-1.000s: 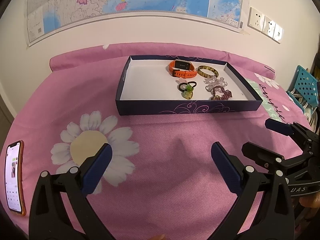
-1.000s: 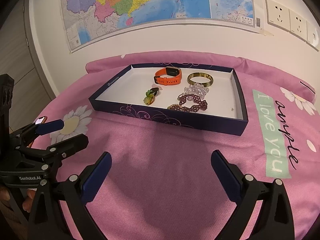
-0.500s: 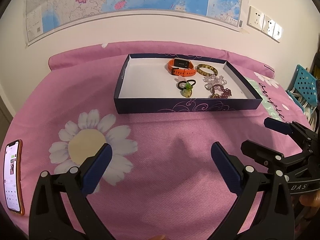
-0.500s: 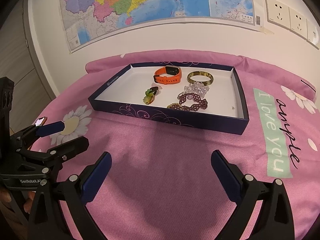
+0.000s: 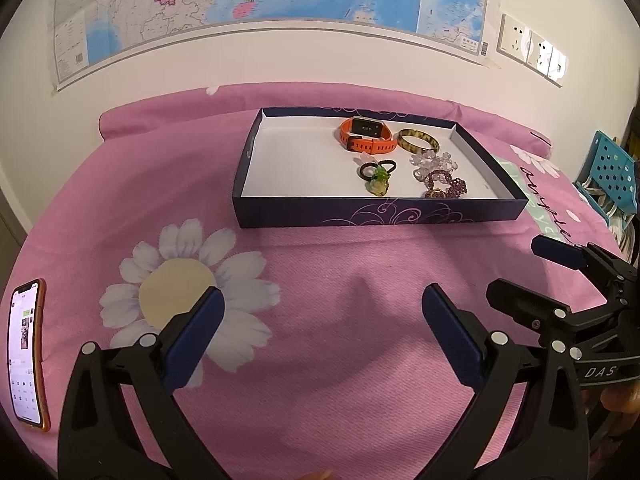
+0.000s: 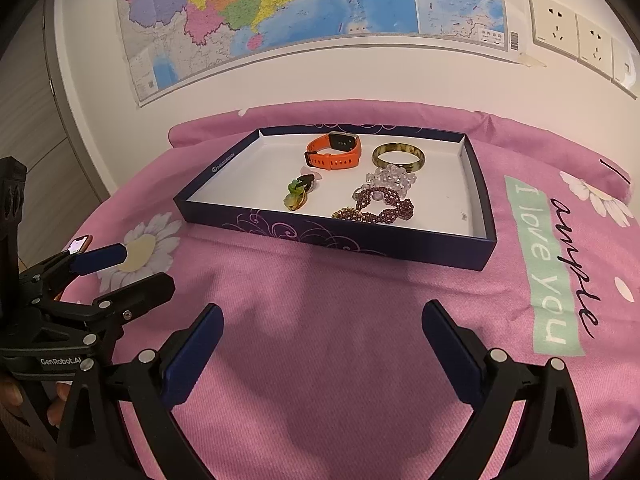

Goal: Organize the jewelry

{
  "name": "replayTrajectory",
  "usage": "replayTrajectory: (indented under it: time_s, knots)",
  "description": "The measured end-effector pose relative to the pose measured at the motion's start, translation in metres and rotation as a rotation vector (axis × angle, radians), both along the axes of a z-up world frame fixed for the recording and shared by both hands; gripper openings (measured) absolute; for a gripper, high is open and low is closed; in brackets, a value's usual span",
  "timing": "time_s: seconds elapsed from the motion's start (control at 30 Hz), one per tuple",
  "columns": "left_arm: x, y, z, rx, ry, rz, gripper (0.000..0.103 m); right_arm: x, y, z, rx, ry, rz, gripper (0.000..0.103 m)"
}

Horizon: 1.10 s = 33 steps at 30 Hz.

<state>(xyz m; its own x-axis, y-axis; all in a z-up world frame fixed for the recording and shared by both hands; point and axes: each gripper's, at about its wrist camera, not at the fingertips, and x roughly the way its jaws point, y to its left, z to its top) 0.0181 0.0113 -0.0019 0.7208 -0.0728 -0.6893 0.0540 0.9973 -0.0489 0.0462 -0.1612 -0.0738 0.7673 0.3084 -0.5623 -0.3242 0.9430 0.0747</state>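
Both hand-held grippers hover low over the pink bedspread point(image 5: 320, 264), well short of the box. Left hand-held gripper point(image 5: 320, 332): jaws spread wide, nothing btwn them. Right hand-held gripper point(image 6: 322, 340): same, released & empty. In the left wrist view the right one shows at the right edge, side-on, jaws also apart; in the right wrist view the left one shows at the left edge w/ fingertips of a hand point(image 6: 12, 394) on its grip.

Dark blue box point(image 5: 380, 216) w/ white floor sits on the bed near the wall, open top. All jewelry lies inside it, toward the right half:
- orange watch point(image 5: 366, 136) at the back, strap curled in a loop
- green-brown bangle point(image 5: 418, 141) just beside it, to the right, lying flat
- clear bead bracelet point(image 5: 434, 162) in front of the bangle
- purple bead bracelet point(image 5: 444, 186) nearer the front wall, touching the clear one
- black rings w/ a green-yellow charm point(image 5: 378, 178) left of the beads; a pale pink bit behind them, too small to tell what

Left half of box floor is bare white.

Phone point(image 5: 26, 354), screen lit, lies on the bed at far left by the daisy print point(image 5: 180, 296). Map point(image 6: 304, 12) on the wall above; sockets point(image 6: 576, 36) to its right. Blue perforated crate point(image 5: 612, 172) past the bed's right edge.
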Motion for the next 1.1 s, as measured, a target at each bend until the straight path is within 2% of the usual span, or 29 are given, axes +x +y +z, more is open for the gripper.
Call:
replayTrajectory:
  time_s: [1.1]
  knots:
    - [0.0034,0.0014,-0.0016,0.011,0.01,0.0,0.097,0.0046,-0.0029,0.0001,0.009,0.008,0.0,0.096]
